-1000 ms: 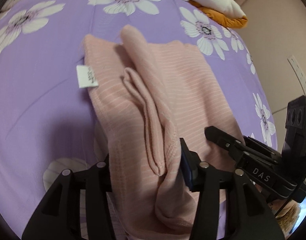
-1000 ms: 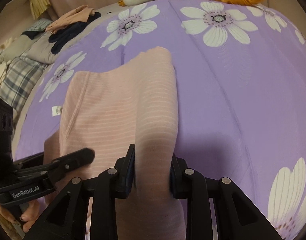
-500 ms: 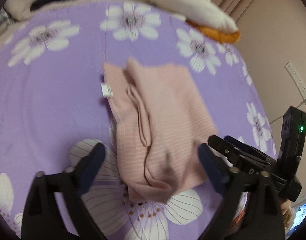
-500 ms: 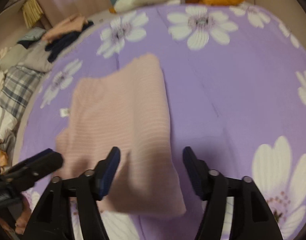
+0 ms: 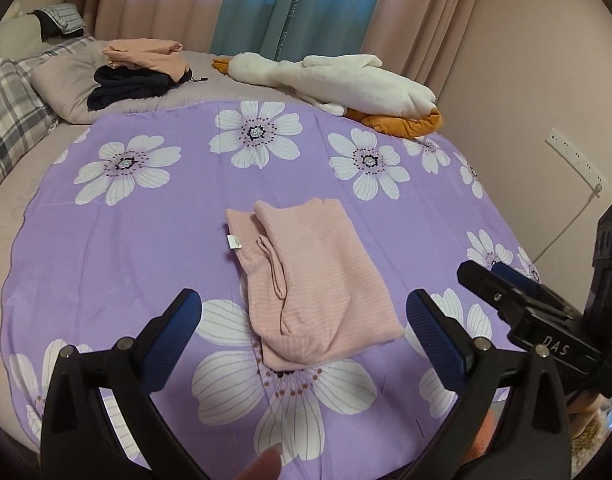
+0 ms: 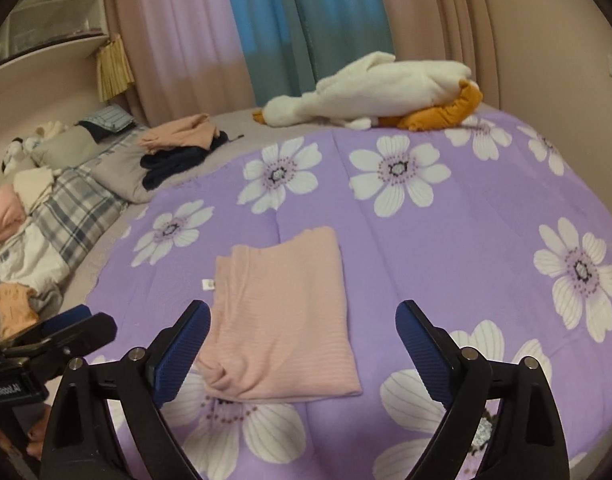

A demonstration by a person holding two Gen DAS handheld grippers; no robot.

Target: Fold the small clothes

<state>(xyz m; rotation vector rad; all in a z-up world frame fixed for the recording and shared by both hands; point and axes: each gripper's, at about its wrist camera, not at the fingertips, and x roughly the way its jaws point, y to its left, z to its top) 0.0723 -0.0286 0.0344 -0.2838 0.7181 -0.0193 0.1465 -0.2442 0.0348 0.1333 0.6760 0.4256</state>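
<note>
A pink striped garment (image 5: 310,276) lies folded on the purple flowered sheet (image 5: 118,248), with a small white tag (image 5: 235,242) sticking out on its left side. My left gripper (image 5: 302,308) hangs above its near end, jaws wide open and empty. In the right wrist view the same garment (image 6: 282,312) lies flat below my right gripper (image 6: 303,312). Its jaws are opening, and the cloth lies well below them, untouched. Each gripper shows at the edge of the other's view: the right gripper (image 5: 506,284), the left gripper (image 6: 78,328).
A peach and navy stack of folded clothes (image 5: 142,68) rests on a grey pillow at the back left. A white goose plush (image 5: 338,76) lies along the back. Plaid bedding (image 6: 74,212) is at the left. A wall with a socket strip (image 5: 574,160) is close on the right.
Both grippers let go of the pink garment, opened wide and rose back from it. The garment now lies folded on the sheet.
</note>
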